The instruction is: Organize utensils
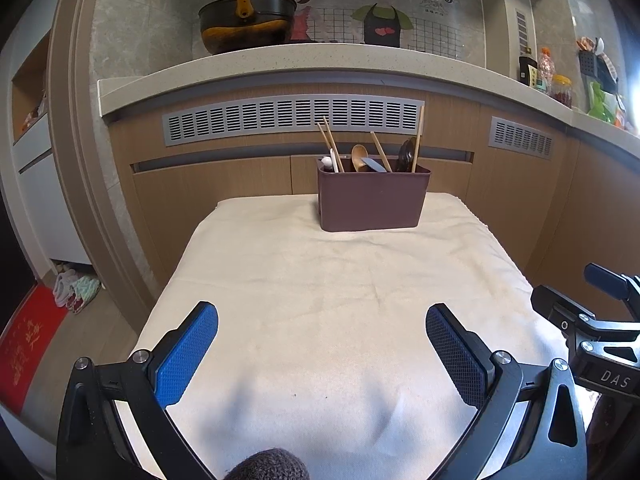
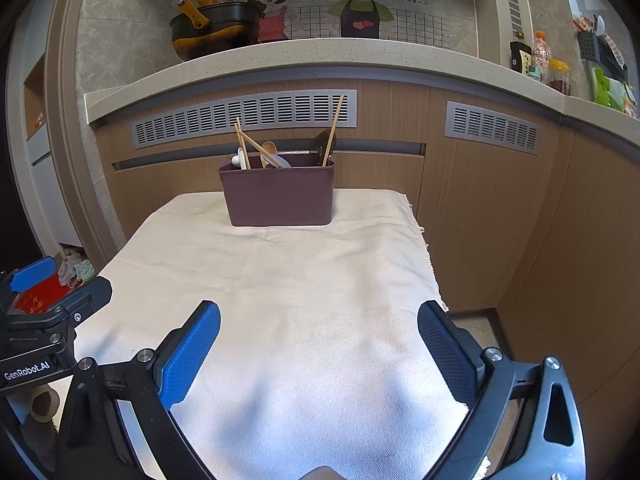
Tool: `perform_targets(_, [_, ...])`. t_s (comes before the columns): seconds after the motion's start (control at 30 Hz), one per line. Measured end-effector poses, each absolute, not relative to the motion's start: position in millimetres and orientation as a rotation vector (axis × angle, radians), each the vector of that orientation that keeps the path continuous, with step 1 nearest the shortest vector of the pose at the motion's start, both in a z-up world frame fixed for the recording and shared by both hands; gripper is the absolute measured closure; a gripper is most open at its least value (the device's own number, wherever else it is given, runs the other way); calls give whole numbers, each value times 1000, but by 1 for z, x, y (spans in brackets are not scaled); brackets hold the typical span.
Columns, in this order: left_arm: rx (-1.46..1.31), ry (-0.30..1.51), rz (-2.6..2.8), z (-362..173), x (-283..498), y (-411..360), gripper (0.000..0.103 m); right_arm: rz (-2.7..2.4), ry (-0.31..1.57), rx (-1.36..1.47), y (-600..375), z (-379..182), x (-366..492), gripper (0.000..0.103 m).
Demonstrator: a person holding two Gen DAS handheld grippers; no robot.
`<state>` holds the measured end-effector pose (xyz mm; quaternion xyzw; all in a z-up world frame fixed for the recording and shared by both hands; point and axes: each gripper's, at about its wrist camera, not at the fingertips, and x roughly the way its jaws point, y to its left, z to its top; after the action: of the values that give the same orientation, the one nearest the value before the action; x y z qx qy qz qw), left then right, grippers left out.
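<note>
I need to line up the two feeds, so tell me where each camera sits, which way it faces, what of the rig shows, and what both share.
Left wrist: rides the left claw, looking forward over the cloth to the holder; its own open fingers show, with the right claw at the right edge.
Right wrist: rides the right claw, facing the same way; its own open fingers show, with the left claw's body at the left edge.
Shared: cloth, holder with chopsticks, the counter and pot.
</note>
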<state>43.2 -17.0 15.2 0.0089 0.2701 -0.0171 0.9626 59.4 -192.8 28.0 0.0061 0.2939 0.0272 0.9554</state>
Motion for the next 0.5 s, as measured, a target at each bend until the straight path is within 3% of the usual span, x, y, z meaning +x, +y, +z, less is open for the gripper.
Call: perform_targets(0.5, [21, 549, -33, 14, 44, -18, 0, 56, 599, 13, -193, 27, 59, 4])
